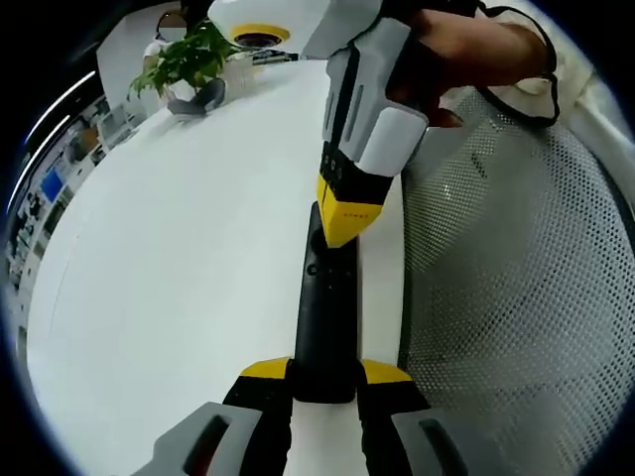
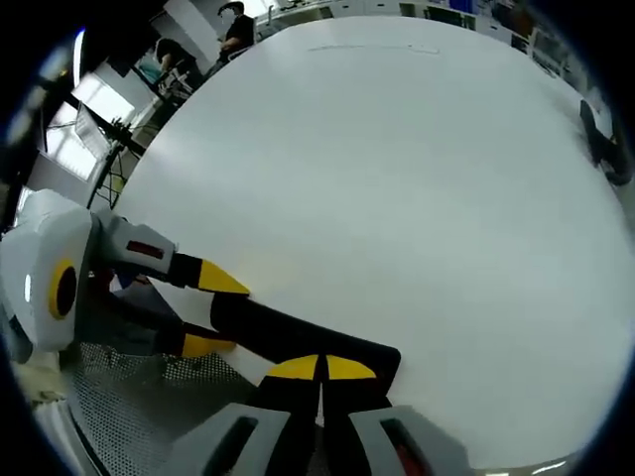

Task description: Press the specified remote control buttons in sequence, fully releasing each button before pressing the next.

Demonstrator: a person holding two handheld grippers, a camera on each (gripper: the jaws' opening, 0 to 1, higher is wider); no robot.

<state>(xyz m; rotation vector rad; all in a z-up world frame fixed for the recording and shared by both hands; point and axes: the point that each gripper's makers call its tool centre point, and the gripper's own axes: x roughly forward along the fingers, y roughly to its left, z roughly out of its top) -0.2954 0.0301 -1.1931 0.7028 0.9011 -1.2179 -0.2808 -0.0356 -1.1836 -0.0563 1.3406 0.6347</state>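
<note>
Left claw (image 1: 324, 385) clamps near end of black remote (image 1: 324, 317), lying along white table (image 1: 179, 278) edge. Right claw (image 1: 347, 220) clenched, tips pressing remote's top face.

Both views were brightly and evenly lit from overhead, so the glossy white round table (image 1: 179, 258) looked nearly washed out and carried only faint, soft shadows. Fisheye distortion bent its edge into a curve, and detail toward the rims was smeared and soft.
</note>
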